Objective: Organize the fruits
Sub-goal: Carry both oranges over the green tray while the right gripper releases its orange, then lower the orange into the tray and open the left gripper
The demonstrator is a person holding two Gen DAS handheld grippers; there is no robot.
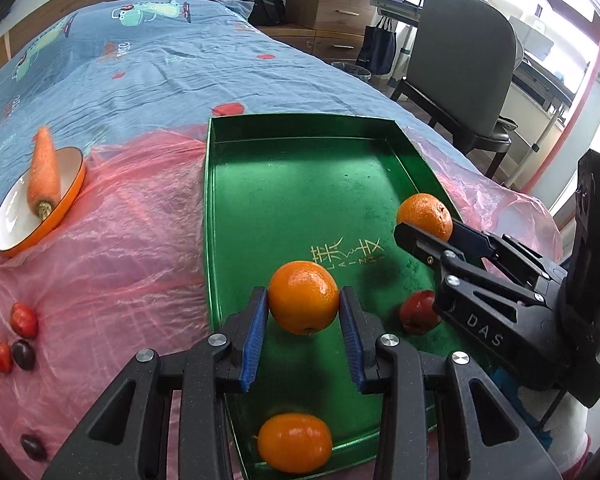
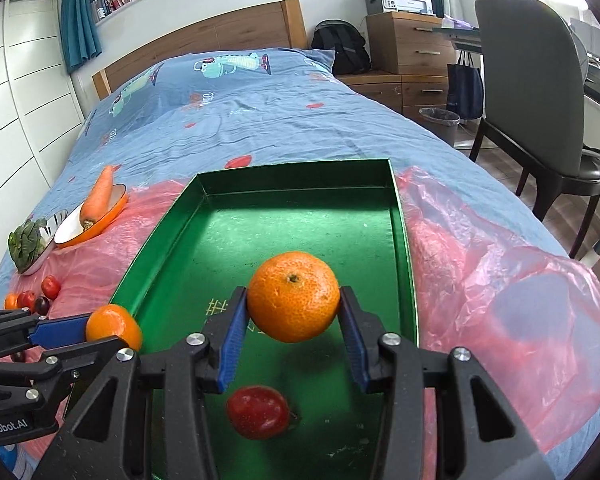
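Held fruit: While both grippers hang over the green tray (image 1: 300, 200), each is clamped on an orange; the left gripper (image 1: 304, 312) grips the smoother orange (image 1: 303, 297) and the right gripper (image 2: 294, 312) grips the dimpled orange (image 2: 293, 295), both clear of the tray floor.
Handling: each looks light, round and firm with a yielding peel; likely to roll once let go.
Grip point: pads sit across the widest part, which seems the safest hold; hard squeezing could bruise.
Tray contents: a third orange (image 1: 295, 442) at the near edge and a red fruit (image 2: 257, 412) lie inside.
Bowl: the orange-rimmed bowl (image 1: 8, 216) holds a carrot (image 1: 44, 176).
Loose fruit: small red and dark fruits (image 1: 20, 340) lie on the pink plastic sheet (image 1: 120, 240), well apart from the tray.
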